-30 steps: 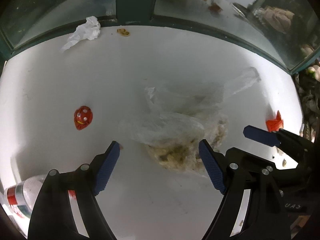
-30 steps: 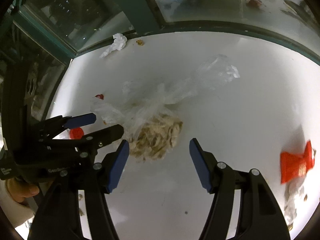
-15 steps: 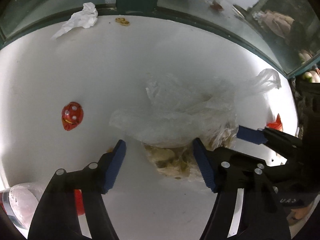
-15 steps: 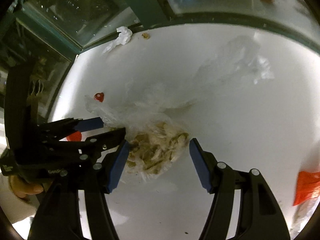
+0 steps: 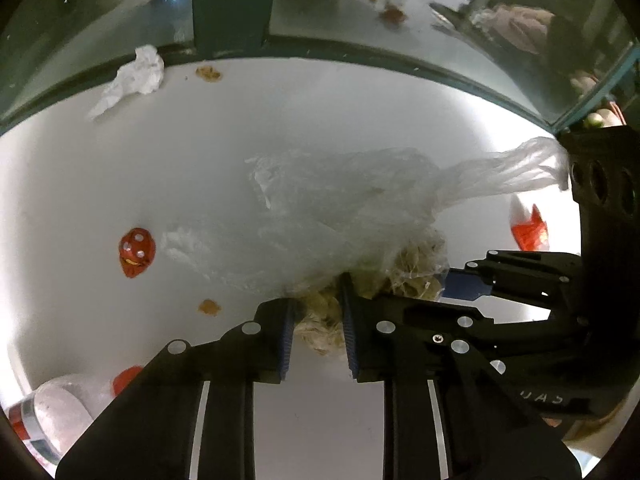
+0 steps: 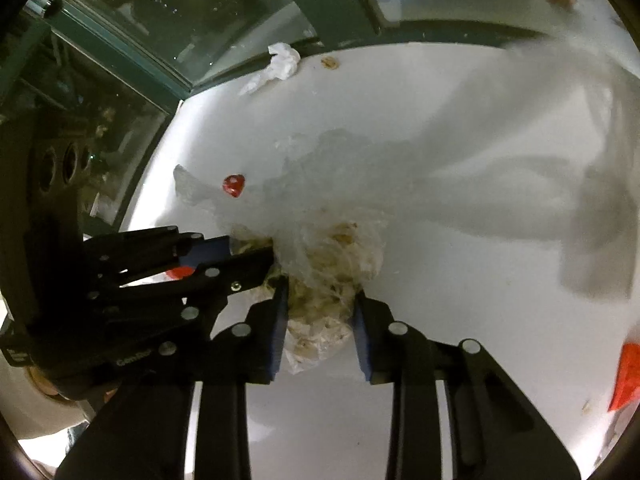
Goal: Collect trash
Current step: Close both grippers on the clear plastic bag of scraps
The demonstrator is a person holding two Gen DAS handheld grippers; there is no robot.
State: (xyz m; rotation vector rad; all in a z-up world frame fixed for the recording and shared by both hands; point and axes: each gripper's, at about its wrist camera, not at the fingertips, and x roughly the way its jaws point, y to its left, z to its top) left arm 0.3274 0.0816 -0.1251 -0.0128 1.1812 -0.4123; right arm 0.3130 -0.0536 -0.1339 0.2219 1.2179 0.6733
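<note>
Basically mid-grab on the clear plastic bag [image 5: 332, 216] of food scraps, sitting near the middle of the white counter [image 5: 120, 168]. Left gripper [image 5: 316, 332] closing on the lumpy near end, scraps already wedged between the blue pads and looking pinched. Right gripper [image 6: 320, 320] closing on the same lump from the other side, bag between its pads too and seemingly squeezed. Next up, probably: finish the clamp, then lift both together so the thin film doesn't tear or dump crumbs. Worth watching the loose floppy top trailing off to the right. Plenty left afterwards: crumpled tissue [image 5: 132, 76] at the far edge, red wrapper [image 5: 136, 252] to the left, another red scrap [image 6: 626, 376] at the right.
</note>
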